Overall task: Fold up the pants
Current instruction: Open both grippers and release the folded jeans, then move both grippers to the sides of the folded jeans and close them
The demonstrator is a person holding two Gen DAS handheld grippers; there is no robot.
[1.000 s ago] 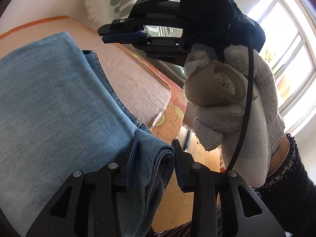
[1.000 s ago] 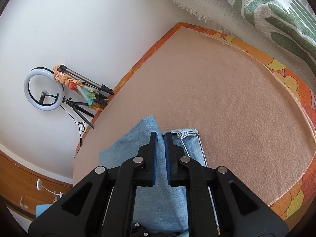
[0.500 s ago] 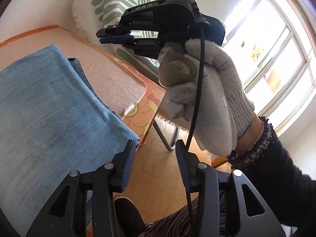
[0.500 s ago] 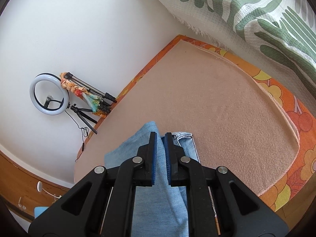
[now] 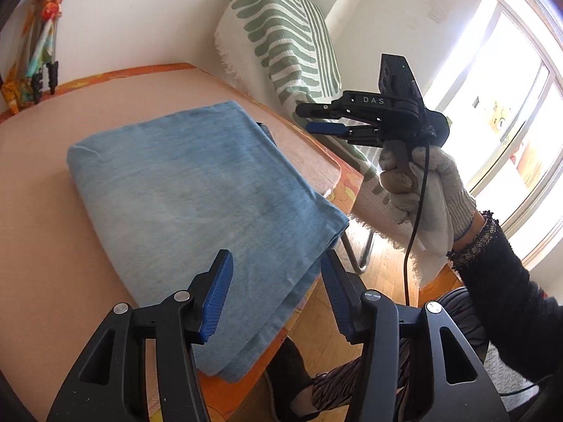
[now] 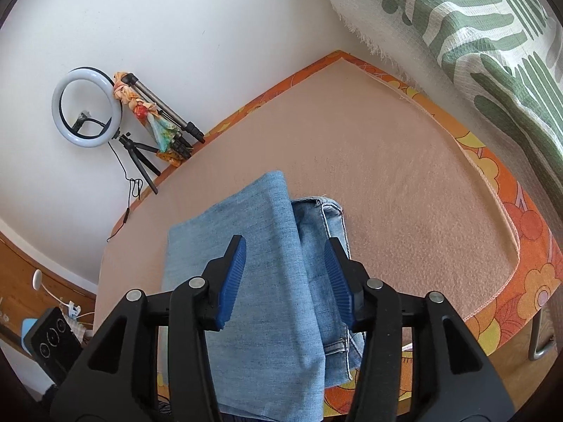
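Folded blue pants [image 5: 197, 190] lying flat on the peach-covered table [image 5: 42, 183], left gripper [image 5: 274, 288] above their near edge, jaws opening and empty, right gripper [image 6: 285, 270] over the denim, jaws opening, nothing pinched, gloved hand [image 5: 422, 190] holding it.

A tabletop [image 6: 404, 183] covered in peach-pink fleece cloth, over an orange flower-patterned cover that shows as a border along its edges, carries the things. Directly on it lie folded light-blue denim pants [image 6: 253, 263], a flat rectangular stack. In the right wrist view they sit at 6 o'clock on the fleece, a seamed denim layer peeking out on the stack's 3 o'clock side. In the left wrist view the pants [image 5: 197, 204] reach the tabletop [image 5: 45, 190] edge at 4 o'clock, one corner overhanging slightly.
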